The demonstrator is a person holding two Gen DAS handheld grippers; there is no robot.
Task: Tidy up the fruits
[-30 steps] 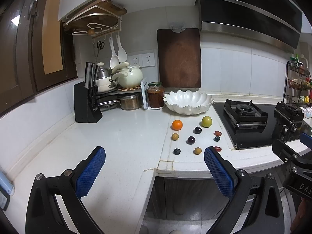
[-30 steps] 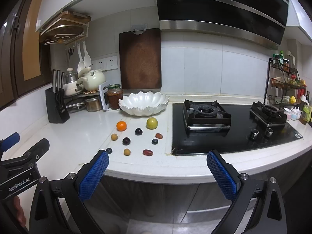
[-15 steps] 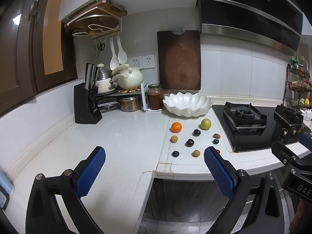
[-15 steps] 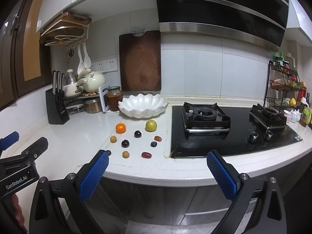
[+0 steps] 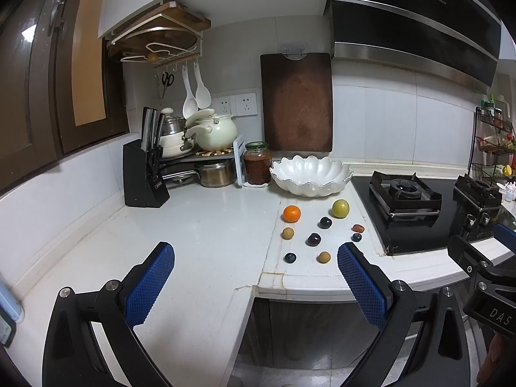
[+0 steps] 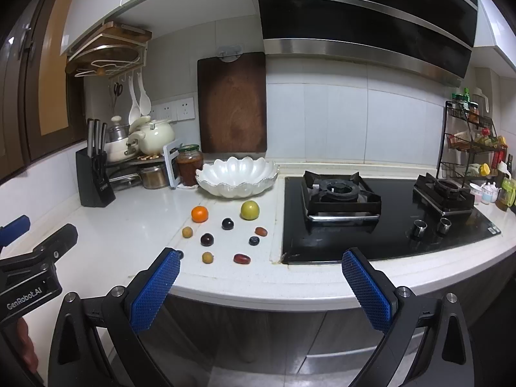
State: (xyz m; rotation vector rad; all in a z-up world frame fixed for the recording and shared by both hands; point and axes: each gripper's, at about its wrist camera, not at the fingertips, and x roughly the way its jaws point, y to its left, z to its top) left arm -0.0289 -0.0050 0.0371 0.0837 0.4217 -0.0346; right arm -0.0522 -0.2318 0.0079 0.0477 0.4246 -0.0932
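Note:
Several small fruits lie loose on the white counter (image 5: 206, 242): an orange (image 5: 292, 213) (image 6: 199, 213), a green apple (image 5: 340, 208) (image 6: 249, 210), dark plums (image 5: 313, 239) (image 6: 207, 239), yellow longans (image 6: 207, 257), blueberries (image 5: 290, 257) and red dates (image 6: 242, 258). Behind them stands an empty white scalloped bowl (image 5: 311, 176) (image 6: 237, 176). My left gripper (image 5: 254, 287) hangs open before the counter's front edge, short of the fruits. My right gripper (image 6: 259, 287) is open too, just off the counter edge, holding nothing.
A black gas hob (image 6: 380, 216) fills the counter to the right of the fruits. At the back left are a knife block (image 5: 143, 174), pots (image 5: 213, 129) and a sauce jar (image 5: 257, 167). A brown cutting board (image 5: 296, 103) hangs on the wall. A spice rack (image 6: 474, 148) stands far right.
Both views have shifted slightly: the counter and fruits sit a little lower and closer in frame. Both grippers stay open and hold nothing.

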